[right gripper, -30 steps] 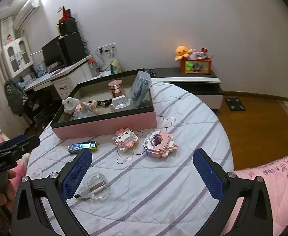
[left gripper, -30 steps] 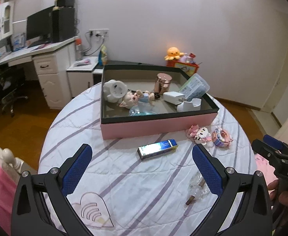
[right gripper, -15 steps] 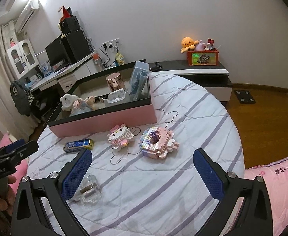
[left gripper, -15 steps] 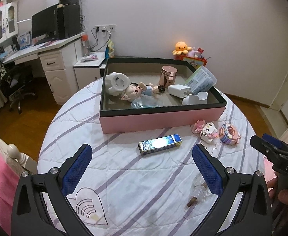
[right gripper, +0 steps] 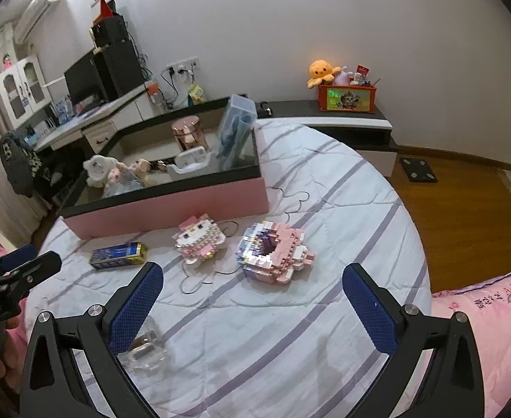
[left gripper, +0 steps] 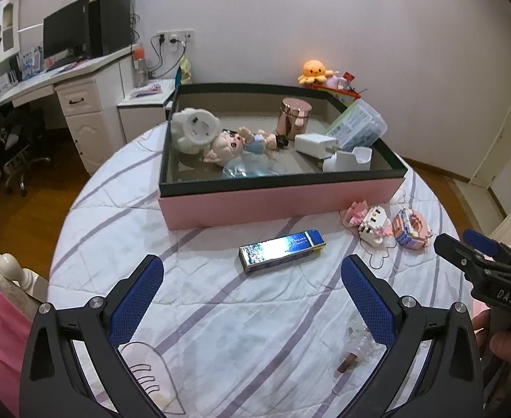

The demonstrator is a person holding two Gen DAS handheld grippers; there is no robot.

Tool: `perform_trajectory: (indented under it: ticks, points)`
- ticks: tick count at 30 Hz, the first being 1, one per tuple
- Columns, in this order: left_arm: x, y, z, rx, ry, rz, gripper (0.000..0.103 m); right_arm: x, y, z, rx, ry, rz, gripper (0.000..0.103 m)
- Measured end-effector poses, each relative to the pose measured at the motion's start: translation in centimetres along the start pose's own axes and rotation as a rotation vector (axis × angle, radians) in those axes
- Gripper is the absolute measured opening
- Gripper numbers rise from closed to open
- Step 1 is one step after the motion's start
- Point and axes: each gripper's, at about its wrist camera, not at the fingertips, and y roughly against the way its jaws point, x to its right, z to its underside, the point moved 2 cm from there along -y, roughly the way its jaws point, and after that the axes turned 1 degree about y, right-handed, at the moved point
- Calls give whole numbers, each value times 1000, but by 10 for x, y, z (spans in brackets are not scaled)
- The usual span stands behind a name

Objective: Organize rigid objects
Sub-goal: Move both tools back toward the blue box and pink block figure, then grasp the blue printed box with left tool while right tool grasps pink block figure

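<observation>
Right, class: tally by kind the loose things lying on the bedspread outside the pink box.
Brick-built toy figures: 2, the white kitty and the pink block model
Blue foil box: 1
Clear glass bottle: 1
Total: 4

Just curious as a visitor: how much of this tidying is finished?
Several items, including a doll and a copper tin, already sit in the pink box. Both claws, left and right, are open and empty. The blue box, two brick toys and a clear bottle remain outside.
</observation>
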Motion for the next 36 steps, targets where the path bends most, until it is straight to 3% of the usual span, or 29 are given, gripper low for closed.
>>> perform_trajectory:
  ticks: [8,14,21,24,28,30,32,36]
  points:
    - [17,-43,2,-71,-6,20,103,10,-30,3,-72,20,42,103]
    - [16,-76,4,-135,50,11,103,16,-47,0,-95,32,51,103]
    - [29,-91,1,-116,3,-59,103,19,-66,-5,-110,43,55,103]
    - [36,-90,1,-104,-28,-26,100,16,-70,-6,-112,60,48,102]
    - [40,-87,3,-91,-44,-1,85,11,-73,-8,-112,100,60,89]
    - [38,-86,3,-87,-45,13,85,11,-70,-8,-103,107,63,74]
    - [37,-84,4,-87,-47,29,85,11,-68,-7,-100,105,57,67]
    - [33,-81,2,-87,-45,50,84,13,-63,-5,-95,88,52,66]
